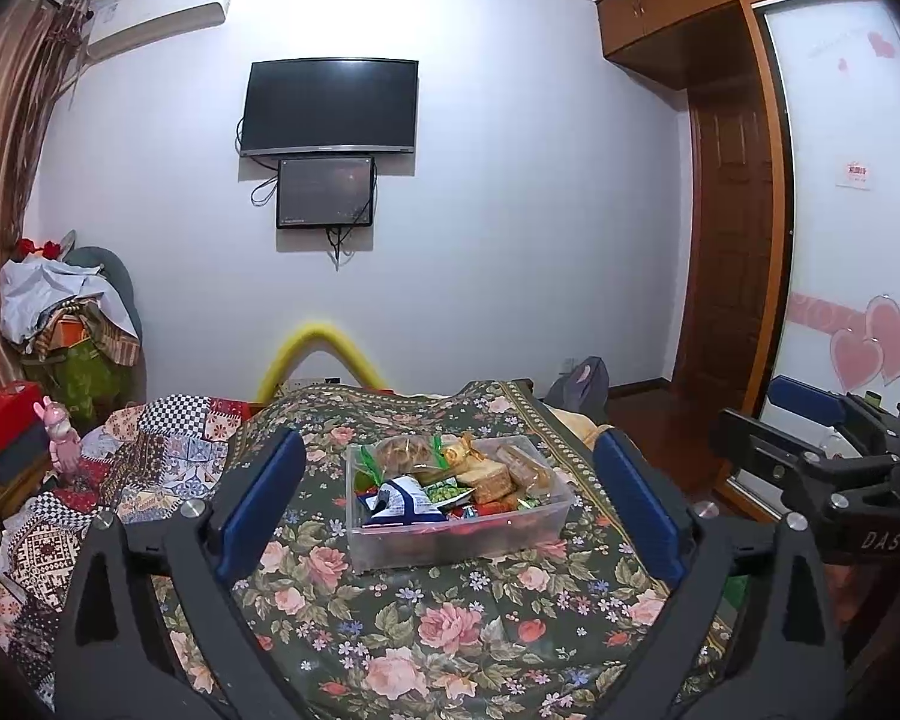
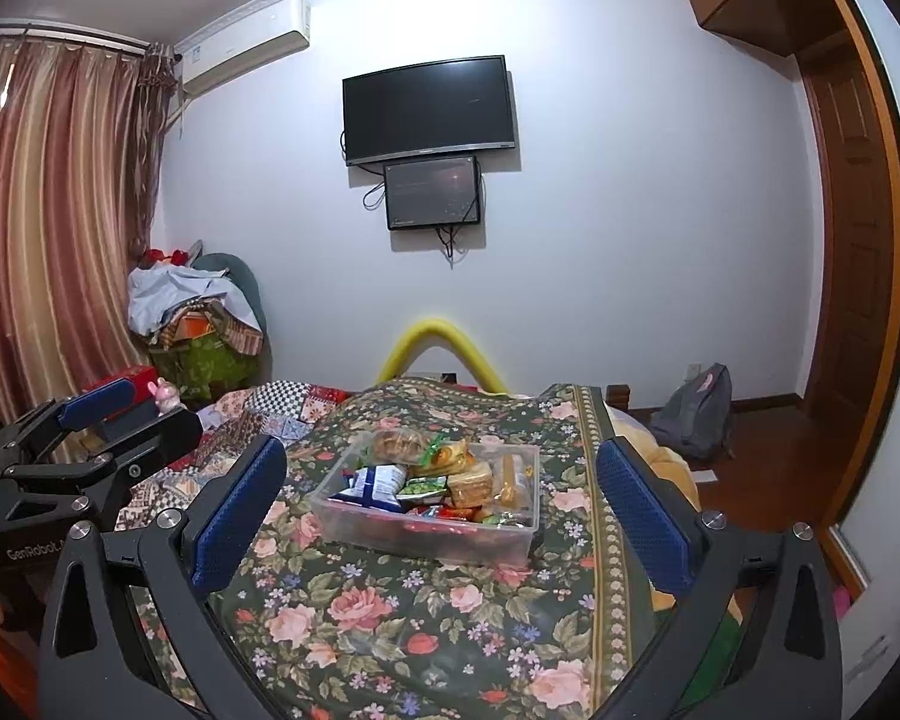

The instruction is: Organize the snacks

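Clear plastic bin (image 1: 459, 531) of snacks sits near the bed's right edge; both grippers' fingers spread, empty.

Wall-mounted television (image 1: 330, 105), striped curtains (image 2: 48, 210), backpack (image 2: 699, 414)

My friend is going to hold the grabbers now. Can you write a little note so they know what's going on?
Left gripper: jaws wide open, holding nothing.
Right gripper: jaws wide open, holding nothing.
Both point at the clear plastic box on the flowery bedspread.
Done: the snacks are piled inside the box; none show loose on the bedspread.
Left: probably nothing. Look around for strays the cameras cannot see.
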